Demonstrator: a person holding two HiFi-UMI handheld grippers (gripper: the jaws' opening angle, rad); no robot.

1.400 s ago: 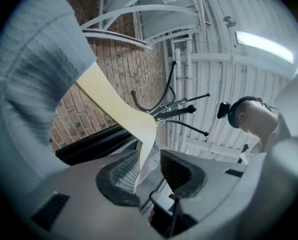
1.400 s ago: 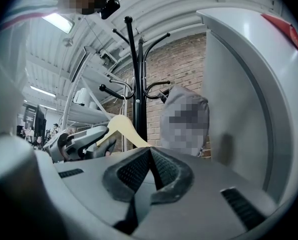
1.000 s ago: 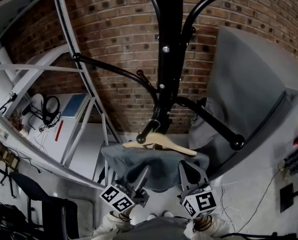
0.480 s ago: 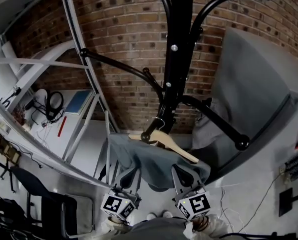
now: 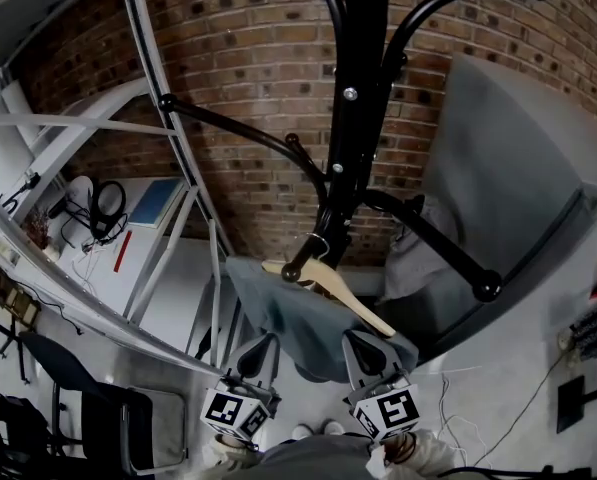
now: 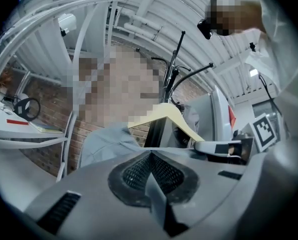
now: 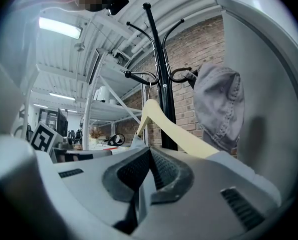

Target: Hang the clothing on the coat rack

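Left hand-held gripper (image 6: 150, 152) first: its jaws are sitting fully together, pad on pad, and its own view is showing nothing pinched between them. The right hand-held gripper (image 7: 149, 149) is looking the same, with its pads meeting at the tip and no cloth or wood caught in them. So both are closed on nothing, as far as these views are telling.

In the head view the pair are sitting side by side at the bottom centre of the frame. Both are pointing up-frame towards the rack, with their marker cubes turned back to the person and pale sleeves just peeking in below.

Straight ahead of them, up-frame, the grey garment (image 5: 298, 318) is draping over a wooden hanger (image 5: 343, 293). Its lower edge is hanging just above both sets of jaw tips. Whether the cloth is brushing them, I cannot tell.

The hanger's long axis is slanting from centre-left down to the lower right. That is putting its low end nearer the right hand-held gripper, while the left one is sitting under the garment's left fall.

The hanger's wire hook (image 5: 320, 243) seems to be riding on a ball-tipped arm of the black coat rack (image 5: 363, 88). By my reading the hang itself is looking done, and any coming move would be turning on backing straight down-frame, clear of that hem.

A second grey garment (image 5: 418, 258) is hanging just right of the pole, against the brick wall (image 5: 248, 68).
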